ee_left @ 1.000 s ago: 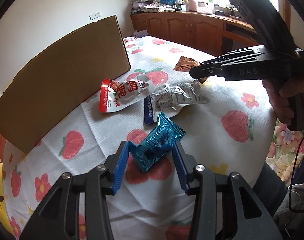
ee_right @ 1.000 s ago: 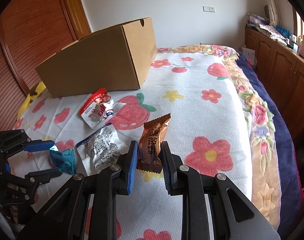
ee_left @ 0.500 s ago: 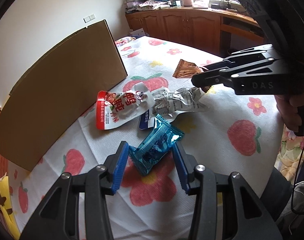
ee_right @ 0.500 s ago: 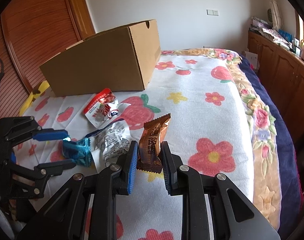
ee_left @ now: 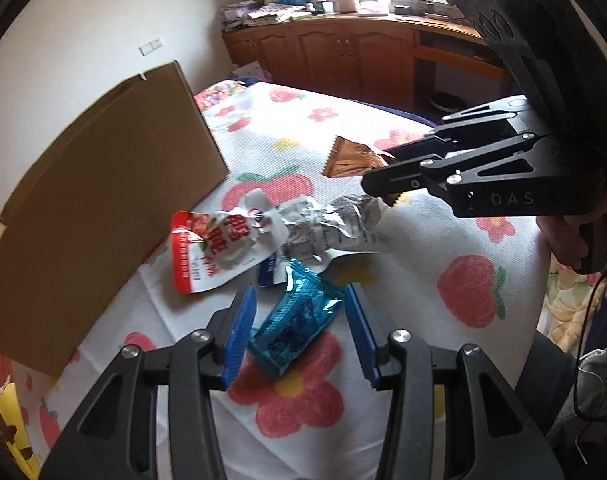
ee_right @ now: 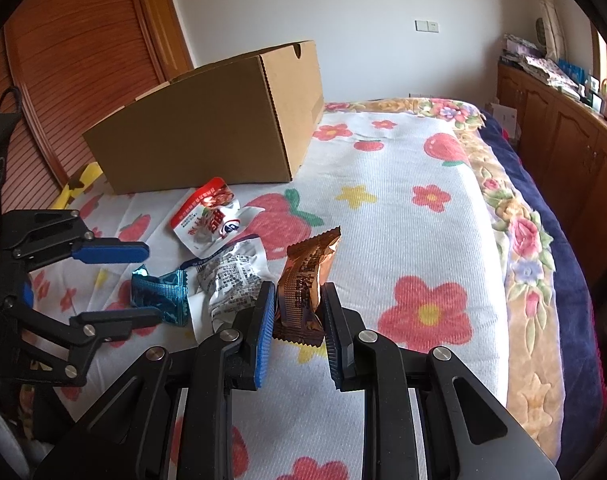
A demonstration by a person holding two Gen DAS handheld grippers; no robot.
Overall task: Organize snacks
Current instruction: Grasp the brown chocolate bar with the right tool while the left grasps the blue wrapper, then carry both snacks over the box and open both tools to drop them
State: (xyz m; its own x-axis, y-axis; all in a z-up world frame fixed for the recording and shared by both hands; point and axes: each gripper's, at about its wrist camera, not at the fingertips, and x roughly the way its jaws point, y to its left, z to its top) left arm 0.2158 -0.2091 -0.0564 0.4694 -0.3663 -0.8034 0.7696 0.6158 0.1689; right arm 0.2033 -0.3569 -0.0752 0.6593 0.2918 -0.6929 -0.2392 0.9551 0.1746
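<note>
My left gripper (ee_left: pixel 300 324) is shut on a blue snack packet (ee_left: pixel 295 324) and holds it above the cloth; it also shows in the right wrist view (ee_right: pixel 159 296). My right gripper (ee_right: pixel 296 316) is shut on a brown snack packet (ee_right: pixel 307 280), which stands upright between the pads and shows in the left wrist view (ee_left: pixel 349 158). A red and white pouch (ee_left: pixel 215 252) and a crumpled white packet (ee_left: pixel 331 224) lie on the cloth. A cardboard box (ee_right: pixel 223 120) stands behind them.
The snacks lie on a bed covered with a white cloth (ee_right: pixel 403 216) printed with strawberries and flowers. Wooden cabinets (ee_left: pixel 343 52) with clutter on top run along the far wall. A wooden wardrobe (ee_right: pixel 63 60) stands beyond the box.
My left gripper has lifted the blue packet and moved it toward the other snacks. My right gripper has risen a little with the brown packet.
</note>
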